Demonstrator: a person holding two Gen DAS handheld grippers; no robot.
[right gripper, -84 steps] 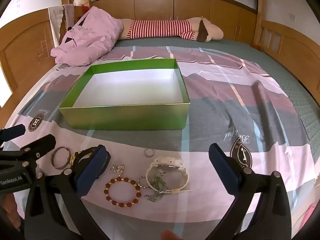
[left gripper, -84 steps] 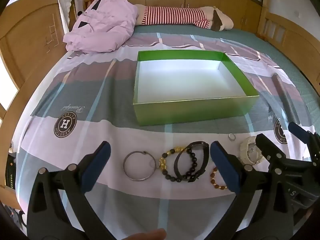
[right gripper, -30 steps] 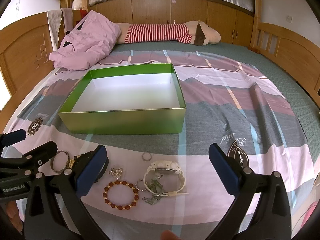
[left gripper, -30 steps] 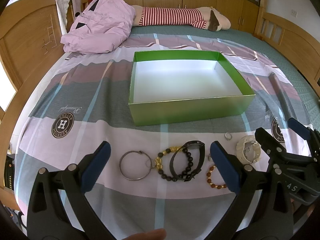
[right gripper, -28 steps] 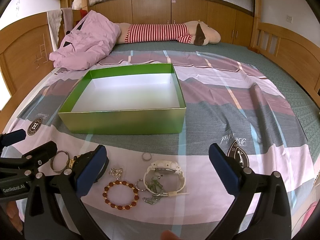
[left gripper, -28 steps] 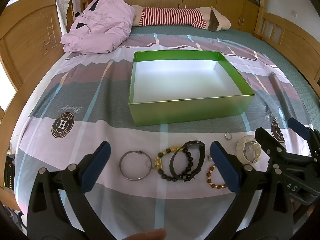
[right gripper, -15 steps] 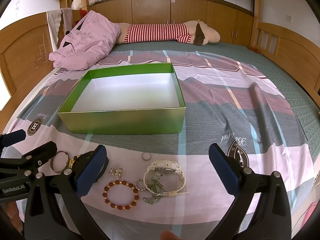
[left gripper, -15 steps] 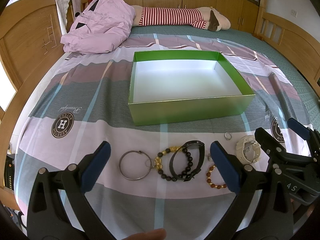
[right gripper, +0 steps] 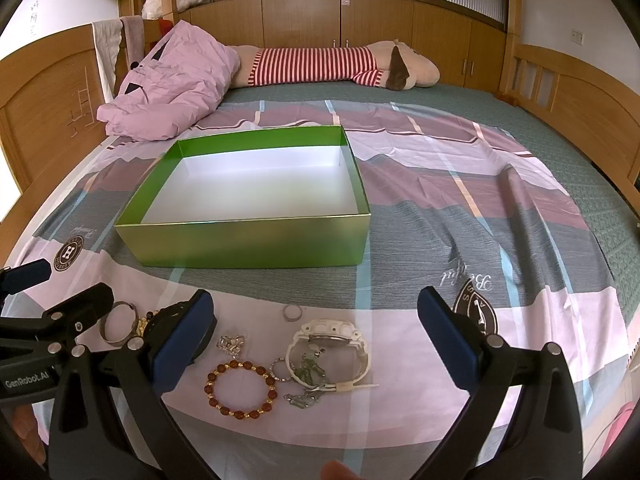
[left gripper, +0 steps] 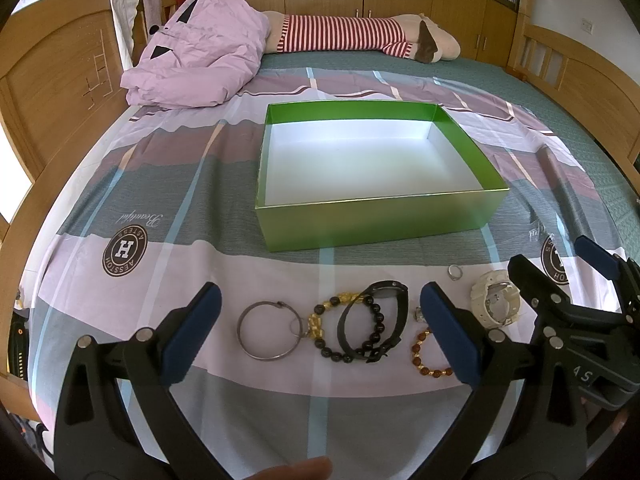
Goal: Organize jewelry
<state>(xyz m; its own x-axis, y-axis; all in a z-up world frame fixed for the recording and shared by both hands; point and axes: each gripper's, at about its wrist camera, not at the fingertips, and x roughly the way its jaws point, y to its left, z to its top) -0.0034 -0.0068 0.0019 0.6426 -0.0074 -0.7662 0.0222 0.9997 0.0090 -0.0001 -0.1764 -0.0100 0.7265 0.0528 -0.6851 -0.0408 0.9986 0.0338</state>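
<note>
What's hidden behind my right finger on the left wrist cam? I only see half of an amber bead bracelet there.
Observer: A small silver charm cluster lies just beyond the amber bracelet, apart from it.
Operator: Anything at the white watch?
Observer: A green pendant lies inside the loop of the white watch.
Operator: Anything else near it?
Observer: A small beaded ring sits at the watch's left edge.
Operator: Is the right gripper holding anything?
Observer: No. The right gripper is open and empty, and it hovers over that pile.
</note>
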